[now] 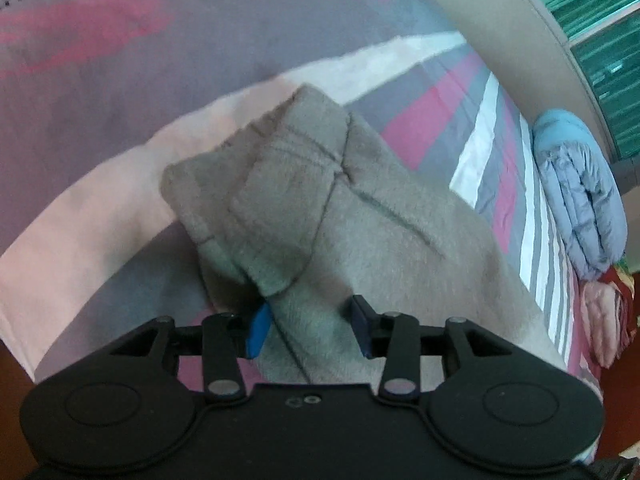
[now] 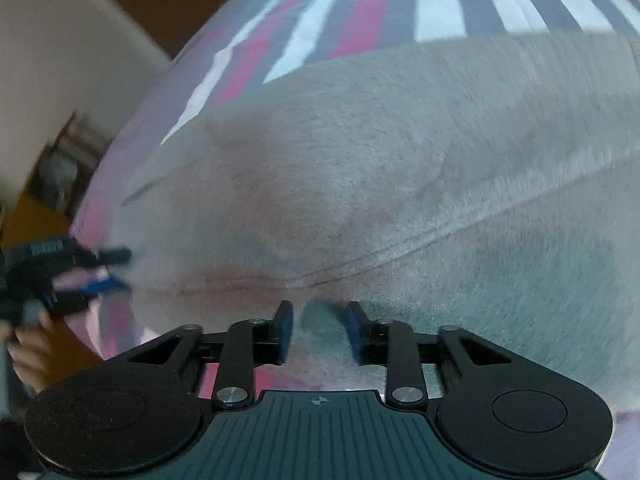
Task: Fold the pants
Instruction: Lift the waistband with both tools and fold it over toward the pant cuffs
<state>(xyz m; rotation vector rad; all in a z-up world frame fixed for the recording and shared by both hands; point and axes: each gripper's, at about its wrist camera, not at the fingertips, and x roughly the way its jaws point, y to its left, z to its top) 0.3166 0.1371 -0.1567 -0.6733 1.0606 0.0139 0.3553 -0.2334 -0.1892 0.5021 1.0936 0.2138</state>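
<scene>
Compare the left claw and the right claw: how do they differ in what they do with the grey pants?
The left claw stands wider, with a bunched fold of the grey pants between its fingers; the right claw is narrower, over flat cloth. The left points at a crumpled end, the right at a smooth seam. Both have blue pads.
</scene>
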